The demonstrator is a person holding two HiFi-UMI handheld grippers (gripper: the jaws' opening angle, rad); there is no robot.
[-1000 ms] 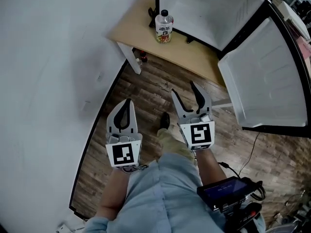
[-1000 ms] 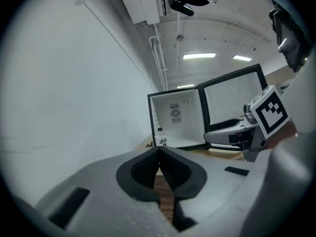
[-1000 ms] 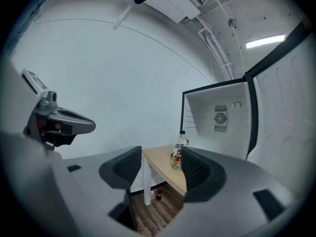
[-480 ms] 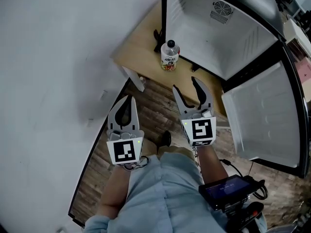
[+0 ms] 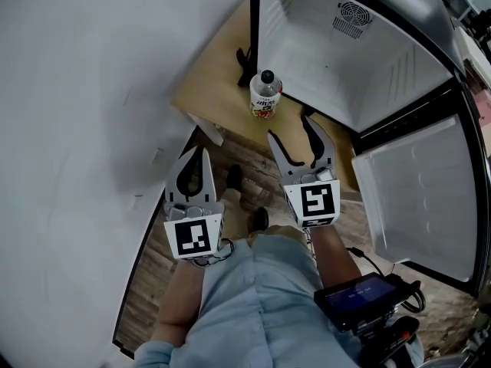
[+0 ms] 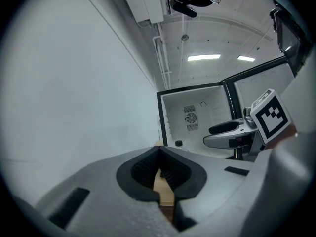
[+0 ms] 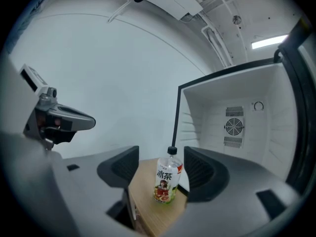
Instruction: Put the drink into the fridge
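The drink is a clear bottle point(image 5: 265, 94) with a black cap and a colourful label. It stands upright on the wooden table point(image 5: 211, 90), just in front of the open fridge point(image 5: 337, 60). My right gripper point(image 5: 289, 129) is open and a short way in front of the bottle. Its jaws have just been opening, and nothing is between them. In the right gripper view the bottle point(image 7: 167, 182) stands ahead, framed by the gripper's point(image 7: 160, 168) jaws. My left gripper point(image 5: 200, 153) is shut and empty, to the left and further back. The bottle's cap point(image 6: 178, 143) shows beyond the left gripper point(image 6: 159, 151).
The fridge door point(image 5: 418, 198) hangs wide open to the right. A white wall point(image 5: 77, 129) runs along the left. A small black object point(image 5: 244, 57) lies on the table by the fridge's left edge. The fridge's inside point(image 7: 237, 127) is white, with a fan grille at the back.
Both grippers have moved forward towards the table and the fridge, so the bottle now stands closer to the right gripper's tips. The right jaws are slightly wider apart.
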